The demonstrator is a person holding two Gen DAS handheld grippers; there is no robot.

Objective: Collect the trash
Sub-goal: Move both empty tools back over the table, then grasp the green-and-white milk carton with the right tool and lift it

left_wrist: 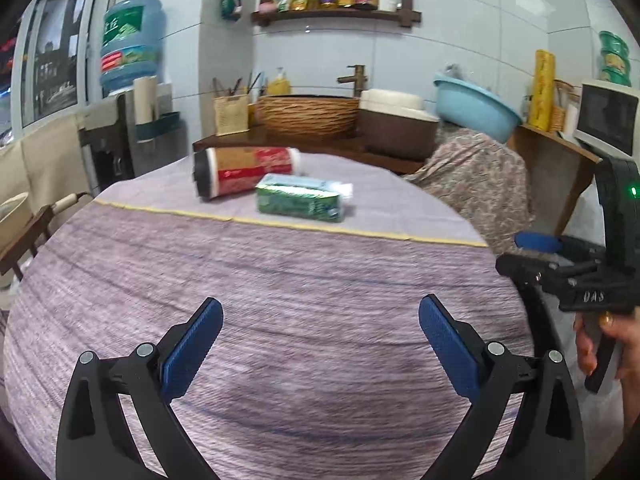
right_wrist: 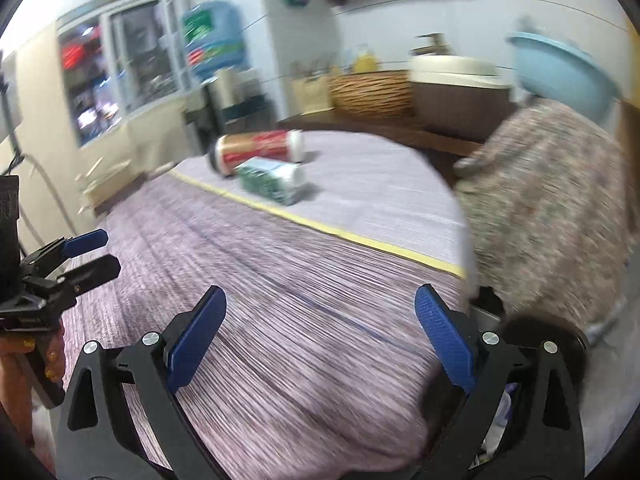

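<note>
Far across the round table under a purple striped cloth [left_wrist: 280, 300] lie a red and tan canister [left_wrist: 246, 172] on its side and, touching its front, a green carton [left_wrist: 302, 198]. They show again in the right wrist view, canister [right_wrist: 260, 150] and carton [right_wrist: 272, 180]. My left gripper [left_wrist: 320, 344] hovers over the near part of the table, open, with nothing between its blue pads. My right gripper [right_wrist: 320, 344] is open too and empty, near the table's right edge. Each gripper shows in the other's view, the right one [left_wrist: 524, 254] and the left one [right_wrist: 96, 254], held in hands.
A floral-covered bulk [left_wrist: 480, 184] stands off the table's right side, with a blue basin [left_wrist: 476, 108] above it. Behind the table a dark counter carries a wicker basket [left_wrist: 308, 116]. A water jug [left_wrist: 130, 40] stands at the left. A dark container [right_wrist: 536, 332] sits below the table's right edge.
</note>
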